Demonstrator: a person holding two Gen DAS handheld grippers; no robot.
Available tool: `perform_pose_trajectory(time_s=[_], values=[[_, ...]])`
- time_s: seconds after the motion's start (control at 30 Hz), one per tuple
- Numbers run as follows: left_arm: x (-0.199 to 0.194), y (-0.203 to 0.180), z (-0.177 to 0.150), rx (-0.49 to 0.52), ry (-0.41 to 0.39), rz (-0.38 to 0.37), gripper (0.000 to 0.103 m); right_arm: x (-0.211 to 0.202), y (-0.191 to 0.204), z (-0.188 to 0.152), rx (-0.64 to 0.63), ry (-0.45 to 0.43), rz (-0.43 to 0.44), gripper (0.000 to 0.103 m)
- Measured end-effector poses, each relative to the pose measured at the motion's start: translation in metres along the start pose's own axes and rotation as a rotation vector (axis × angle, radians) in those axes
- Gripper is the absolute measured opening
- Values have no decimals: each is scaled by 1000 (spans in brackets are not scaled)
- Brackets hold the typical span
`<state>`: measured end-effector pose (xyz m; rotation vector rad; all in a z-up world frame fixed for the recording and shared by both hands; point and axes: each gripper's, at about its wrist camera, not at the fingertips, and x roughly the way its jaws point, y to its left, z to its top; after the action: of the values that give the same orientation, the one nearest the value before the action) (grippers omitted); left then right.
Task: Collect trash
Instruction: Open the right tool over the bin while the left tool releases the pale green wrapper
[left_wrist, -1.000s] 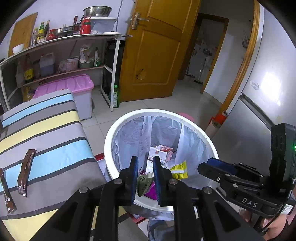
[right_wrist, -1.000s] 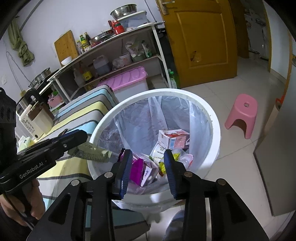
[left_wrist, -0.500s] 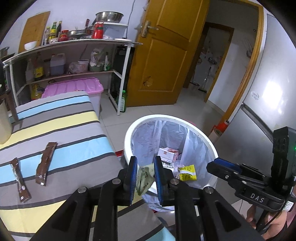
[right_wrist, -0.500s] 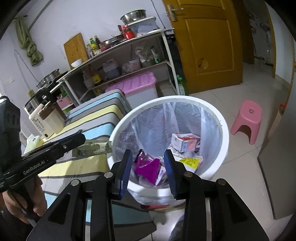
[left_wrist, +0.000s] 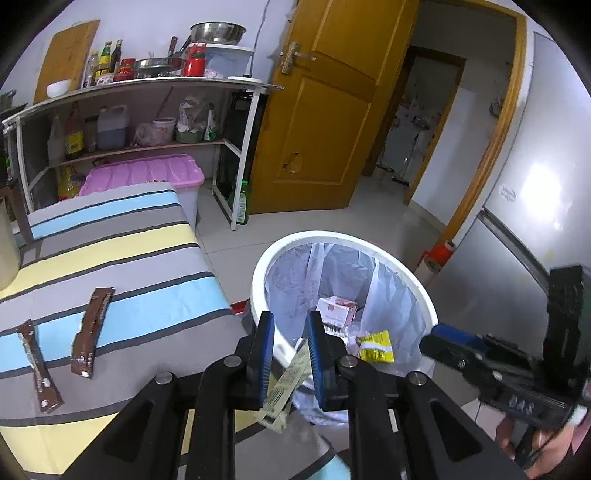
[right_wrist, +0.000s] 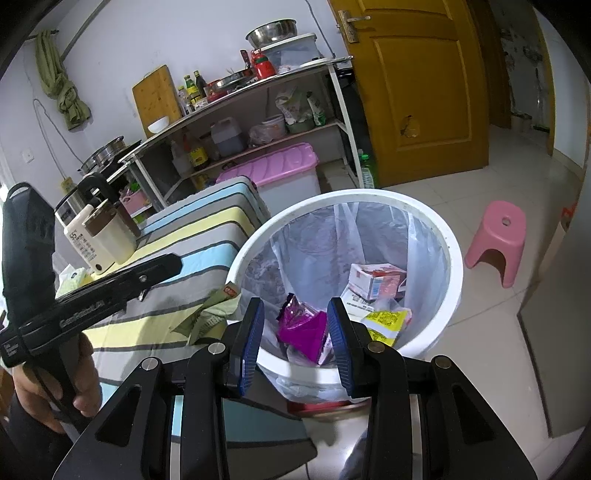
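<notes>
Two brown sachets (left_wrist: 91, 332) lie flat on the striped tablecloth (left_wrist: 122, 258) at about 9 o'clock in the left wrist view, well apart from the white trash bin (left_wrist: 343, 236).

Left gripper (left_wrist: 290, 354): held low over the table edge, pointing toward the near rim of the bin. Its blue-padded jaws stand a little apart, and a pale green wrapper (left_wrist: 286, 387) hangs tilted between them against the right pad; whether it is truly pinched cannot be told. In the right wrist view the same wrapper (right_wrist: 208, 314) juts from this gripper at 9 o'clock, beside the bin rim, and a bare hand (right_wrist: 44, 376) grips the handle.

Right gripper (right_wrist: 295, 325): aimed down into the bin (right_wrist: 452, 266) from its near side, jaws spread wide, nothing between them. Seen from the left wrist at 3 o'clock, it (left_wrist: 439, 334) hovers just beside the bin.

Inside the liner: a purple packet (right_wrist: 303, 328), a yellow packet (right_wrist: 386, 321), a red-and-white carton (right_wrist: 373, 280).

Writing: "GenRobot.AI" on the left gripper's body, partly blurred; "DAS" on the right one. A "55" shows on a white bottle (right_wrist: 83, 240) standing on the table.
</notes>
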<state>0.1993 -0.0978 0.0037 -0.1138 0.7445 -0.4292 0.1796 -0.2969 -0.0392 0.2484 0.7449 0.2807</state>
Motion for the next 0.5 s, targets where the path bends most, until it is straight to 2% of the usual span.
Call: perform_pose_trajectory(time_s=[0.13,0.17,0.4,0.47,0.5], values=[[-1,0,-12,49,34,-2,38,2,-1,-1,3,4,11,37],[1,-1,-17,64,49,-1,39,3,-1,-2,3,5,15,37],[26,-5,-37,119,146,26,38,3,-2,-1,6,5,14,37],[30,-5,-39,127,161,24,23,4,-2,-1,7,5,13,37],[31,-6,-39,131,163,26,19,4,-2,-1,8,5,13,37]])
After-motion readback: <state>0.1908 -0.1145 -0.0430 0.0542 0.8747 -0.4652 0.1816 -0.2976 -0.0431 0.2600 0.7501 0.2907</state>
